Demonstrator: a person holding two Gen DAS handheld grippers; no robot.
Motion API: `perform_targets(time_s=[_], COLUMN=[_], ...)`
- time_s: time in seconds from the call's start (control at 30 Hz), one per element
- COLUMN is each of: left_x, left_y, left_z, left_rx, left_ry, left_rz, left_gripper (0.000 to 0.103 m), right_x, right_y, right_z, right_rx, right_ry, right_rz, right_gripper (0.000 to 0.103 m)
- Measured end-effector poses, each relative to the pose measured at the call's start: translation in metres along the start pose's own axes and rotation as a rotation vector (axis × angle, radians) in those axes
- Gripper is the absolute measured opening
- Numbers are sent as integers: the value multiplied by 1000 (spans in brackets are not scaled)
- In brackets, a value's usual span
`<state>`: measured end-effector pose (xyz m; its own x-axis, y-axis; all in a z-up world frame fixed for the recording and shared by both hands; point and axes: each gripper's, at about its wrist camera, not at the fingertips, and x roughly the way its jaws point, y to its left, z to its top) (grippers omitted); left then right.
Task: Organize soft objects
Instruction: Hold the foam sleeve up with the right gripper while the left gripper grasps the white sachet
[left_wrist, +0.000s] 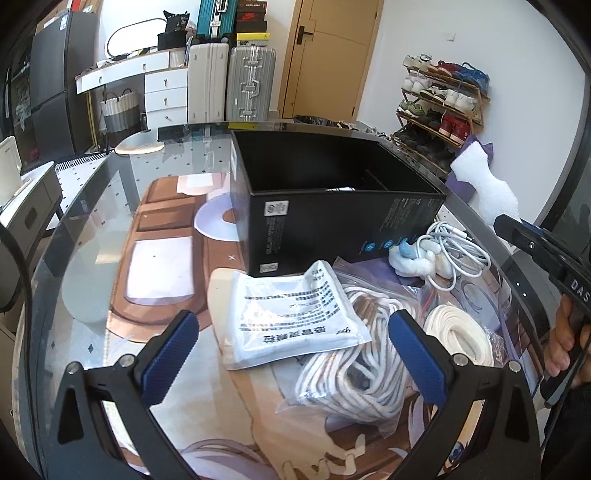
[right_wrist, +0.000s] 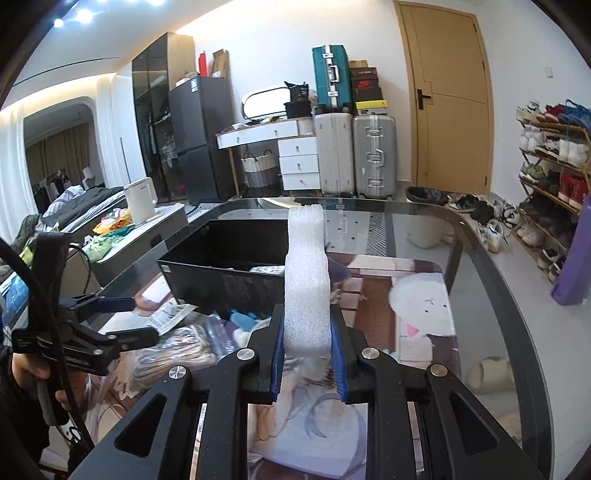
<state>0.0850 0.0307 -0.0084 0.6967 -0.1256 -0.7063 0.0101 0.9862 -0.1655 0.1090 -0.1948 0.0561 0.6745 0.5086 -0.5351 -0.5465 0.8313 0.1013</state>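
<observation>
the right gripper (right_wrist: 308, 354) has its jaws pressed in tight on the lower end of a white foam strip (right_wrist: 306, 280), the blue pads squeezing it from both sides. the strip stands nearly upright out of the jaws, long axis running up and away from the camera, its top end leaning slightly back toward the open black box (right_wrist: 221, 273). it is held clear above the glass worktop (right_wrist: 480, 295). in the left wrist view the same foam strip (left_wrist: 480, 184) shows at the right edge, off to the right of the box.

the left gripper (left_wrist: 291, 354) has its jaws spread wide and grips nothing. it hangs over a white printed pouch (left_wrist: 291, 314) lying flat on a clear bag of white rope (left_wrist: 354, 369). near the box's front right corner lie a coiled white cable (left_wrist: 458, 254) and a small blue-and-white plush (left_wrist: 410, 258).
</observation>
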Motion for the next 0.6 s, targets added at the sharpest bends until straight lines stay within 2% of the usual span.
perform_targets(time_s=[0.13, 0.33, 0.43, 0.53, 0.6], left_x=[6, 20, 20, 19, 17], left_y=[-2, 5, 5, 2, 0], left_z=[3, 6, 5, 4, 3], left_rx=[-8, -64, -61, -49, -47], left_ry=[19, 89, 91, 85, 79], left_rz=[4, -24, -32, -35, -40], left_gripper=[103, 103, 101, 94, 84], right_x=[1, 0, 0, 0, 0], right_y=[7, 11, 11, 11, 11], right_z=[-1, -2, -2, -3, -2], right_rx=[-19, -27, -27, -27, -26], right_ry=[1, 0, 1, 5, 10], right_rz=[15, 29, 31, 35, 37], right_gripper=[22, 22, 22, 22, 22])
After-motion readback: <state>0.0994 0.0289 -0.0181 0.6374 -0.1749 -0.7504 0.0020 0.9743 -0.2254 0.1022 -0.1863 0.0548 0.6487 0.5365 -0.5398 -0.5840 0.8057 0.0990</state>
